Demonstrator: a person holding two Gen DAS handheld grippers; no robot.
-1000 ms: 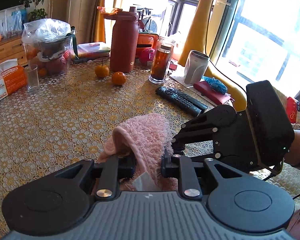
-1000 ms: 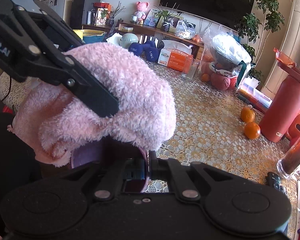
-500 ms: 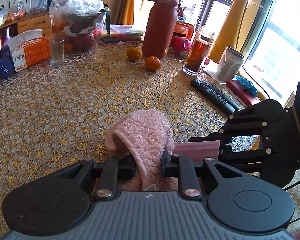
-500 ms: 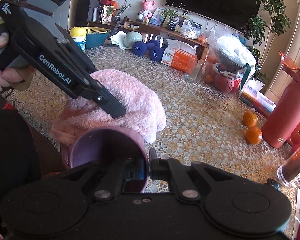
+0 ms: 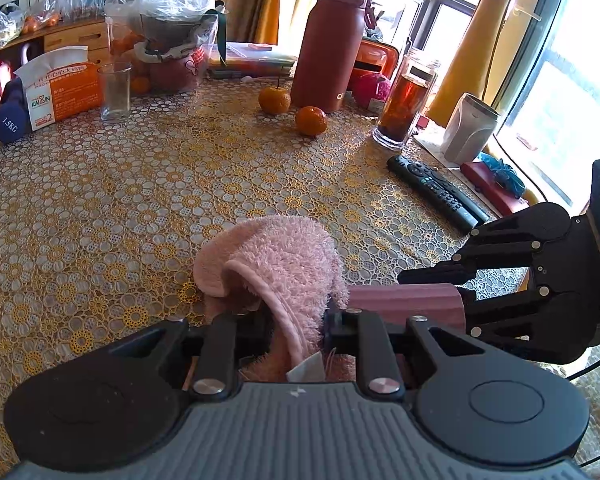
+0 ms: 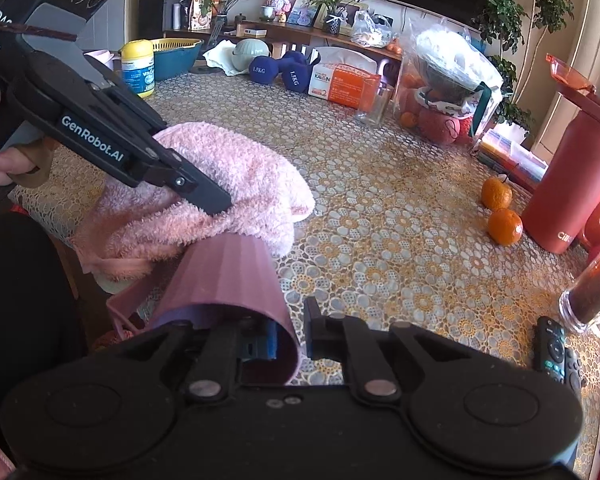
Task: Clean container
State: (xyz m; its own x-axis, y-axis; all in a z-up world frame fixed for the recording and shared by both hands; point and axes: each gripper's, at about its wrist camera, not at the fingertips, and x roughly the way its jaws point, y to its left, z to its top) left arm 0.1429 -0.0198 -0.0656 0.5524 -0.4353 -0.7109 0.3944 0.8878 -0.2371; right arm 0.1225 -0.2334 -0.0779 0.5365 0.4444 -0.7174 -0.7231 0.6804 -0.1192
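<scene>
Now my left gripper (image 5: pixel 296 322) is clamped on the pink fluffy cloth (image 5: pixel 276 256), and my right gripper (image 6: pixel 290 344) pinches the rim wall of the mauve ribbed container (image 6: pixel 228 276), one finger inside the mouth and one outside. Compared with half a second ago, the container has turned: then its open mouth faced my right camera, whereas I now look along its ribbed outer side, with its far end pushed against the cloth. In the left view more of the container's side (image 5: pixel 404 300) shows to the right of the cloth than before. One second ago the cloth lay draped over the container and hid most of it. Both items are held over the near edge of the table (image 5: pixel 100 208), with its lace-pattern cover. Legible writing: "GenRobot.AI" on the side of the left gripper as seen from the right; "KAIXIN" and a "2" on the orange tissue box (image 5: pixel 64 92); "1.5KG" on the blue dumbbells (image 6: pixel 284 72). The red bottle (image 5: pixel 328 48) carries white lettering cut off by the frame edge in the right view. The container's base is buried in the cloth, and I cannot see its interior surface. A small white tag at the cloth's near edge is unreadable.
</scene>
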